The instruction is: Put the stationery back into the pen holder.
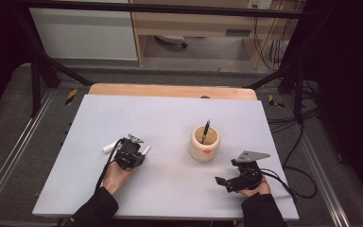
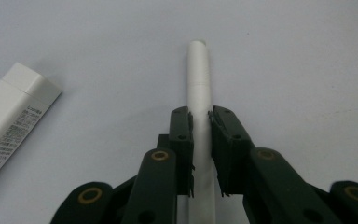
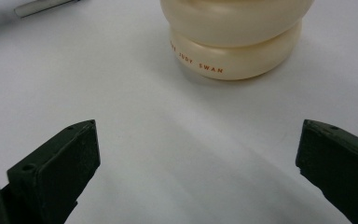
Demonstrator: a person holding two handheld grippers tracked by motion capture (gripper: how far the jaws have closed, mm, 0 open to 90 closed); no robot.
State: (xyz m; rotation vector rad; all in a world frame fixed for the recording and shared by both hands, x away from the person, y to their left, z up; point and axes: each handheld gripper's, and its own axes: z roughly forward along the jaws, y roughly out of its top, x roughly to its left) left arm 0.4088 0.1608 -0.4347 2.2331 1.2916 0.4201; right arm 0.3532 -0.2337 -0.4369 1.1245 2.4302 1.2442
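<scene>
My left gripper (image 2: 200, 116) is shut on a white pen (image 2: 199, 70) that lies flat on the grey table mat (image 1: 170, 118); the pads press on both sides of its barrel. From above, the pen's tip (image 1: 146, 150) pokes out to the right of the left gripper (image 1: 131, 153). A cream ringed wooden cup (image 1: 204, 144) stands right of centre with a black pen (image 1: 206, 130) upright in it. The right gripper (image 1: 227, 172) rests near the front right, open and holding nothing. Its jaws (image 3: 198, 128) stand wide apart and point at the cup's base (image 3: 235, 46).
A small white flat stick with printed text (image 2: 14, 116) lies on the mat just left of the left gripper (image 1: 108, 147). Cables trail off the table's right side (image 1: 293, 184). A wooden tabletop edge (image 1: 170, 90) shows beyond the mat.
</scene>
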